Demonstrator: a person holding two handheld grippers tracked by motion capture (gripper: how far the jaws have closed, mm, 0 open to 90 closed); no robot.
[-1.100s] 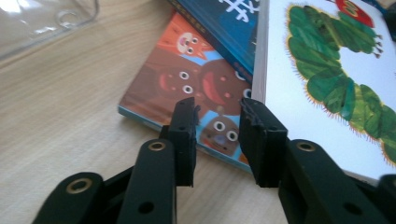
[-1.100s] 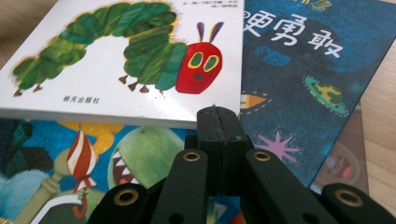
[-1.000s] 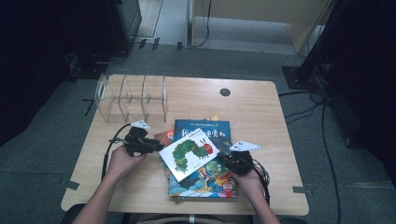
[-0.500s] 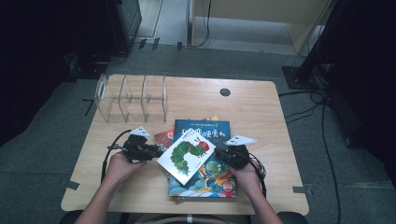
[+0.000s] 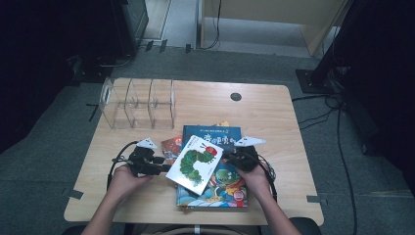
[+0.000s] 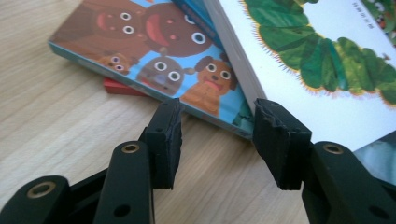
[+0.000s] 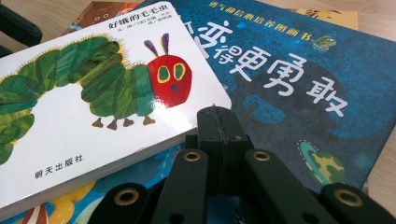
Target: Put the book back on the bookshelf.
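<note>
Caterpillar book (image 5: 195, 164) lies askew atop book pile (image 5: 218, 188) at desk (image 5: 274, 112) near edge. Left hand-held gripper (image 6: 217, 135) jaws just opening, nothing between, beside book's left edge. Right hand-held gripper (image 7: 218, 123) closed, empty, at book's right edge. Clear rack (image 5: 139, 103) far left empty; sorting barely begun, all books left.

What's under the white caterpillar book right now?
The white caterpillar book lies on a stack: the dark blue book and a colourful picture book beneath, with the cartoon-animal book at its left edge. How far they run underneath is covered.
</note>
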